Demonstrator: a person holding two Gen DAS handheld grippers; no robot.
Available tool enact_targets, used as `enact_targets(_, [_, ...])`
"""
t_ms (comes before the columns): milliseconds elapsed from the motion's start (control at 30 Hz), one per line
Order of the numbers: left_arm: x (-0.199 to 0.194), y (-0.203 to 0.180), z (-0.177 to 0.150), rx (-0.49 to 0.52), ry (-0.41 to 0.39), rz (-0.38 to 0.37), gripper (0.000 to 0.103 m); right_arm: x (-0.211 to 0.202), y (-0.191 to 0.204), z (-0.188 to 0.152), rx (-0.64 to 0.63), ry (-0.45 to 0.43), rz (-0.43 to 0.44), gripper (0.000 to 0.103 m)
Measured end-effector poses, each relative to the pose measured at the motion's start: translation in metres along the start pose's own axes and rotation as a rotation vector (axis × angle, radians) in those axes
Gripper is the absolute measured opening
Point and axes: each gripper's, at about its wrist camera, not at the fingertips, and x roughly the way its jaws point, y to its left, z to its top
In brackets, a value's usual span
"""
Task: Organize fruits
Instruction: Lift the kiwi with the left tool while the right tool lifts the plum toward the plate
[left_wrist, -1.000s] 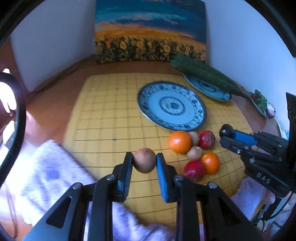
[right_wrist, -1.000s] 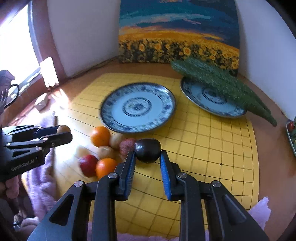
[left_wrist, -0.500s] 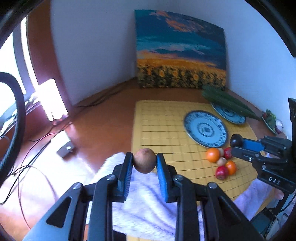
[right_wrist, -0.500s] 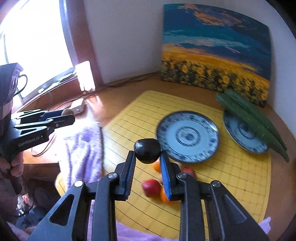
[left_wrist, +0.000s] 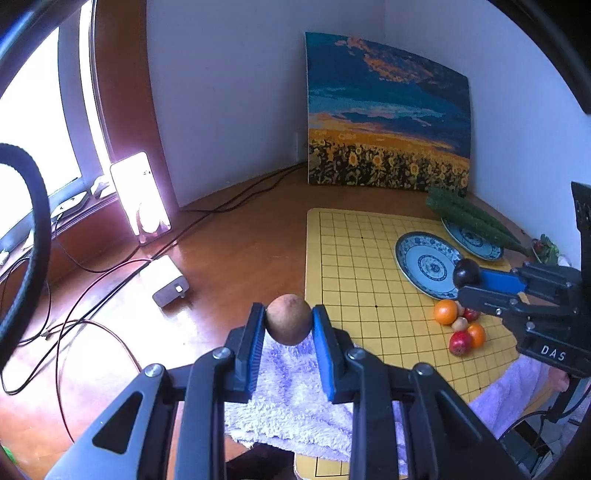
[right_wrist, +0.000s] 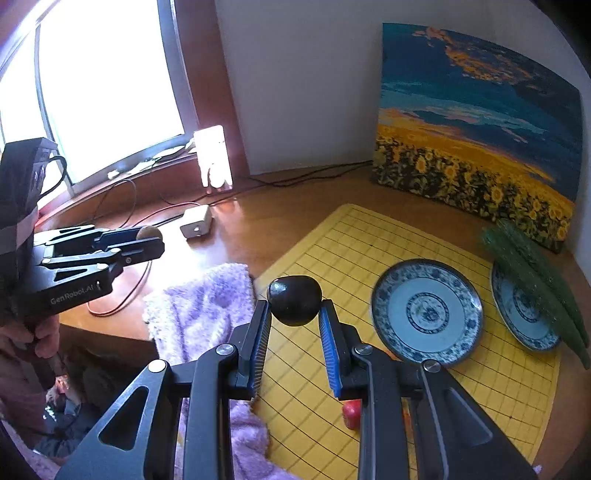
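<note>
My left gripper (left_wrist: 289, 325) is shut on a brown round fruit (left_wrist: 288, 319) and holds it high above the purple towel (left_wrist: 295, 391). It also shows in the right wrist view (right_wrist: 149, 242). My right gripper (right_wrist: 294, 314) is shut on a dark, almost black fruit (right_wrist: 294, 300), raised above the yellow grid mat (right_wrist: 332, 266); it shows in the left wrist view (left_wrist: 466, 278) too. A small pile of oranges (left_wrist: 445, 311) and red fruits (left_wrist: 460, 343) lies on the mat beside an empty blue-patterned plate (left_wrist: 424, 264).
A second blue plate (right_wrist: 524, 314) at the far right carries long green cucumbers (right_wrist: 535, 280). A sunflower painting (left_wrist: 388, 114) leans on the wall. A white adapter (left_wrist: 166, 280), cables and a lit lamp (left_wrist: 140, 195) lie on the wooden table at left.
Both grippers have risen and drawn back from the mat with their fruits still held. The views have swung left, so the plates and fruit pile look smaller and farther.
</note>
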Motion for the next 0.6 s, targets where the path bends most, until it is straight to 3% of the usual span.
enact_targets(333, [0.006, -0.003, 0.006, 0.003, 0.000, -0.022, 0.027, 0.004, -0.003, 0.009, 0.006, 0.001, -0.001, 0.028])
enact_targets(600, [0.025, -0.028, 0.023, 0.028, 0.004, -0.083, 0.027, 0.004, -0.025, 0.013, 0.040, 0.005, -0.044, 0.028])
